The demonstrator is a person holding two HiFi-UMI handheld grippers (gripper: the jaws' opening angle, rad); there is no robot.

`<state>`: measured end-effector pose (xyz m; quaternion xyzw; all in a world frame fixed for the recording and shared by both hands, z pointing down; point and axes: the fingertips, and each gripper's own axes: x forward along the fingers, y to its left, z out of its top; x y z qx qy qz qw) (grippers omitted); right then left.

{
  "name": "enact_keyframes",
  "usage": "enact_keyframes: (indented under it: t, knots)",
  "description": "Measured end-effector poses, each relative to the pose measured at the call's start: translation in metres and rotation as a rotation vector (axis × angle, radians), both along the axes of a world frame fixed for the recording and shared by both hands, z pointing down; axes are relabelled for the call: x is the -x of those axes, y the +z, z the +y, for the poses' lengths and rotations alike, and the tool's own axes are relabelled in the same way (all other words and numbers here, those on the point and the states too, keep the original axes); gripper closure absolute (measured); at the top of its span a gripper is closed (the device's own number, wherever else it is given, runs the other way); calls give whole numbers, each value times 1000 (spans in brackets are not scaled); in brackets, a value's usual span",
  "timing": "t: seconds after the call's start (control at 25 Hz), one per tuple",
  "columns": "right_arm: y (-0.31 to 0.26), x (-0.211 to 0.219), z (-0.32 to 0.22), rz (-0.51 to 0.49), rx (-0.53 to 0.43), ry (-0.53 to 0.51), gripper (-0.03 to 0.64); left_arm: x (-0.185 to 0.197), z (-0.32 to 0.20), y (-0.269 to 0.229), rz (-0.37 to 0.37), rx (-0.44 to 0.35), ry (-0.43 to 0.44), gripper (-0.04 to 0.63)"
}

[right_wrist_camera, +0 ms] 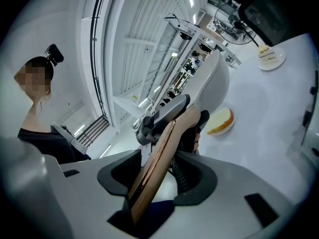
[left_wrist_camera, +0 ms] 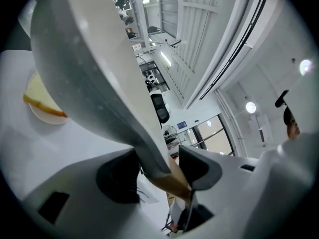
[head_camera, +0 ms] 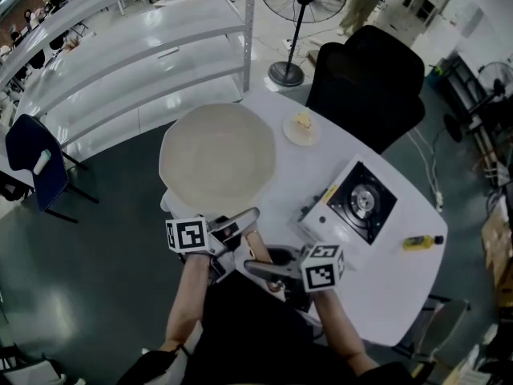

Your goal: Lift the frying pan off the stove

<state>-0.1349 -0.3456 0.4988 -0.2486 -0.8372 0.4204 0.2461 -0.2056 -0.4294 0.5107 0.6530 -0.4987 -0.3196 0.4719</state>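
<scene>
Left gripper (head_camera: pixel 239 224) and right gripper (head_camera: pixel 264 269) clamp frying pan (head_camera: pixel 216 157) handle (right_wrist_camera: pixel 160 156).

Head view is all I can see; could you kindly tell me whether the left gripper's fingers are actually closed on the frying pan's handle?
Observer: Yes. In the left gripper view, the fingers of the left gripper press the handle of the frying pan where grey metal meets wood.
Operator: Thank you. And the right gripper?
Observer: In its own view, the right gripper is closed on the wooden end of that handle.
</scene>
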Motion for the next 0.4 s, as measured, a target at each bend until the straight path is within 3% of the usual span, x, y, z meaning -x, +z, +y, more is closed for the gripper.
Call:
enact_keyframes:
  t: [0.4]
  knots:
    - [3,1,10,-4,13,6,422,2,10,5,-9,11,-2,365]
